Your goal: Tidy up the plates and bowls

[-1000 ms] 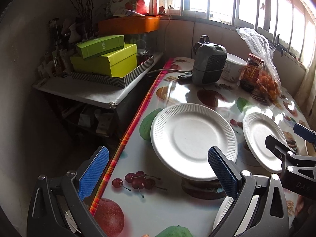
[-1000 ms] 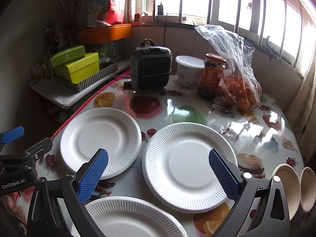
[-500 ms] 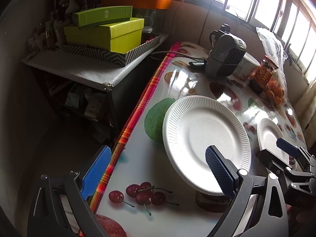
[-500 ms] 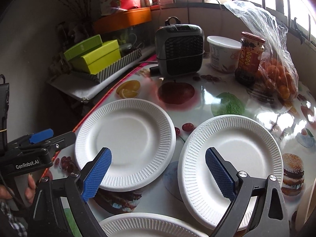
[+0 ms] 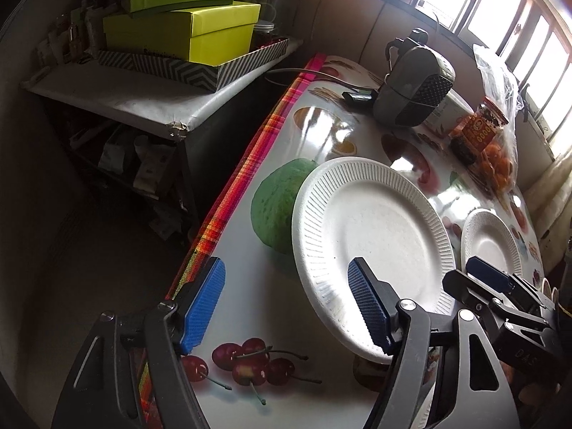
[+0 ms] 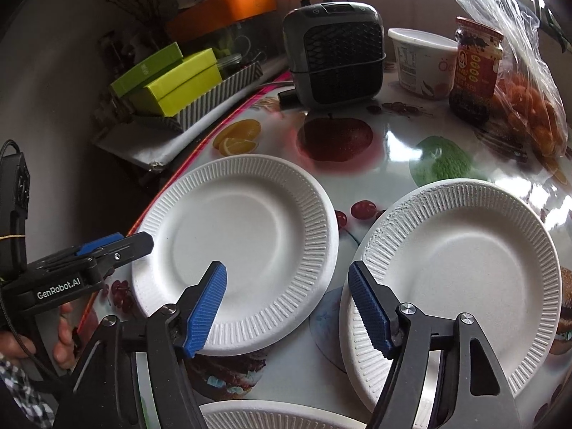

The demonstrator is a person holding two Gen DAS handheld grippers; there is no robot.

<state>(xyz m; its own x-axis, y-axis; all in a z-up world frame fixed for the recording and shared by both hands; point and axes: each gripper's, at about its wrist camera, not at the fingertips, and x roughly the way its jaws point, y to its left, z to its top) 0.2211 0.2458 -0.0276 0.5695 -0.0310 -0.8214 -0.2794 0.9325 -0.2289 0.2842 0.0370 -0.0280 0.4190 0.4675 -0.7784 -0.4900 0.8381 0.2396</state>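
Two grippers closing, nothing clamped yet: left gripper [image 5: 286, 307] beside left plate [image 5: 371, 250] (centre frame), right gripper [image 6: 287, 309] between both plates, right plate [image 6: 461, 279] lower right. Next, probably: pinch one rim, stack.

both wrist views look steeply down at the table [image 5: 250, 268] from close above. left view sits at its left edge; both share the left plate [image 5: 371, 250] [image 6: 243, 246] and heater [image 5: 414, 96] [image 6: 336, 53].

plates [image 6: 246, 236]: matt ribbed paper | tablecloth [image 6: 393, 150]: glossy plastic (glare) | my pads [image 5: 203, 307]: rough blue rubber, looks like | jar [image 6: 475, 68]: glass
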